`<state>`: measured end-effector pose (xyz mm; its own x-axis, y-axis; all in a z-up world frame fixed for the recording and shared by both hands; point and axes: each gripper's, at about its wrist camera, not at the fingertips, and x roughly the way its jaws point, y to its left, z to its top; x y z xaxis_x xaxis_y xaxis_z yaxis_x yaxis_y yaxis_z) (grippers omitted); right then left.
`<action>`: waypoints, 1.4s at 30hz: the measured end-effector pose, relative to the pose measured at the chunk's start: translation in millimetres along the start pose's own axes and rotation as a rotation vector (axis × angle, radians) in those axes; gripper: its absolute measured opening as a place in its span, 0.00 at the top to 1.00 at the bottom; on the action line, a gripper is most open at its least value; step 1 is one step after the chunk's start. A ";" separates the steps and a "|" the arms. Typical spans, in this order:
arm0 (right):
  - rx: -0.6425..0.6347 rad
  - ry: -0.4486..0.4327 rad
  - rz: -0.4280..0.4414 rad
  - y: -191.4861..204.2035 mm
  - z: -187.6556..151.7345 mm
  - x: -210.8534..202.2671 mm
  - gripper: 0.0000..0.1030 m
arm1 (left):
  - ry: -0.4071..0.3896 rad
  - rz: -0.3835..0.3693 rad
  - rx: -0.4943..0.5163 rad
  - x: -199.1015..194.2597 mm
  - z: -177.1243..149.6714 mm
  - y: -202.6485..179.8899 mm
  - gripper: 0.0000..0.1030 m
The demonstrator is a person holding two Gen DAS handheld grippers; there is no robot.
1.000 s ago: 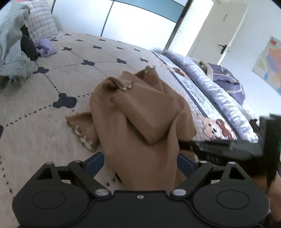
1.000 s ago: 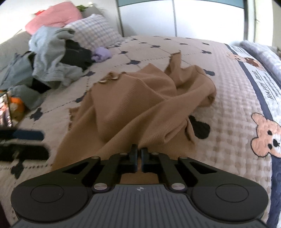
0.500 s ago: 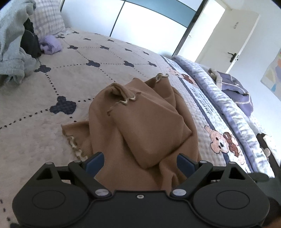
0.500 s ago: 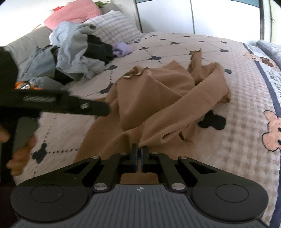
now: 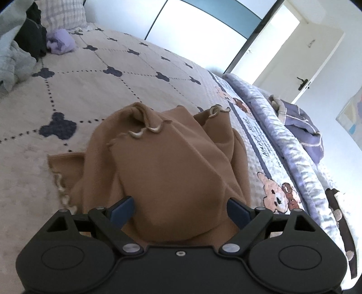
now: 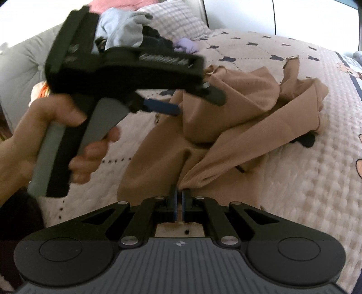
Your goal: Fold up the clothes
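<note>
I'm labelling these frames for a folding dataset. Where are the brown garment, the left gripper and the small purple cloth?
brown garment (image 5: 172, 171): left wrist view, on its broad middle fold.
left gripper (image 6: 194, 99): right wrist view, midway between its open fingertips, above the garment.
small purple cloth (image 5: 60, 41): left wrist view, on the crumpled bundle's middle.

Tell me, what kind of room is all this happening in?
Most likely a bedroom in a home. A brown garment lies crumpled on a wide bed covered by a quilt with mouse-head and teddy-bear patterns, a checked pillow sits beside a pile of clothes, and a white door stands behind.
</note>
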<state>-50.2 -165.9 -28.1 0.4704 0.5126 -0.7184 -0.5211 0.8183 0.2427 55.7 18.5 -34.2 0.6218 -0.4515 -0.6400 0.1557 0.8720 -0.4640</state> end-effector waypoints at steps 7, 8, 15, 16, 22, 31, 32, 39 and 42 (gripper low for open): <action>0.122 -0.018 -0.018 -27.7 -4.3 -11.5 0.68 | -0.016 0.030 -0.006 11.8 -0.6 -2.9 0.65; 0.140 -0.028 -0.024 -32.0 -4.1 -14.3 0.61 | -0.023 0.039 -0.009 11.1 -0.5 -1.6 0.77; 0.262 -0.120 -0.095 -61.6 6.4 -26.7 0.30 | -0.137 0.081 -0.063 -12.7 10.7 11.8 0.93; 0.289 -0.132 -0.099 -66.9 8.4 -27.3 0.30 | -0.162 0.093 -0.063 -17.8 13.6 13.5 0.93; 0.387 -0.193 -0.137 -94.3 25.1 -15.0 0.30 | -0.253 0.159 -0.054 -42.7 33.2 25.4 0.94; 0.486 -0.207 -0.196 -114.5 30.9 -1.7 0.29 | -0.284 0.240 -0.138 -67.3 51.5 60.6 0.94; 0.492 -0.207 -0.200 -115.7 31.1 0.2 0.29 | -0.285 0.250 -0.143 -69.1 53.1 64.1 0.94; 0.523 -0.192 -0.208 -120.3 29.5 13.4 0.35 | -0.290 0.357 -0.168 -79.8 57.9 92.0 0.93; 0.534 -0.180 -0.215 -122.6 28.6 18.0 0.42 | -0.286 0.397 -0.171 -81.8 58.7 102.3 0.93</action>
<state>42.5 -249.5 -52.1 0.6627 0.3187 -0.6777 0.0074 0.9021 0.4314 65.9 155.8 6.7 0.7961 -0.0012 -0.6052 -0.2477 0.9117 -0.3277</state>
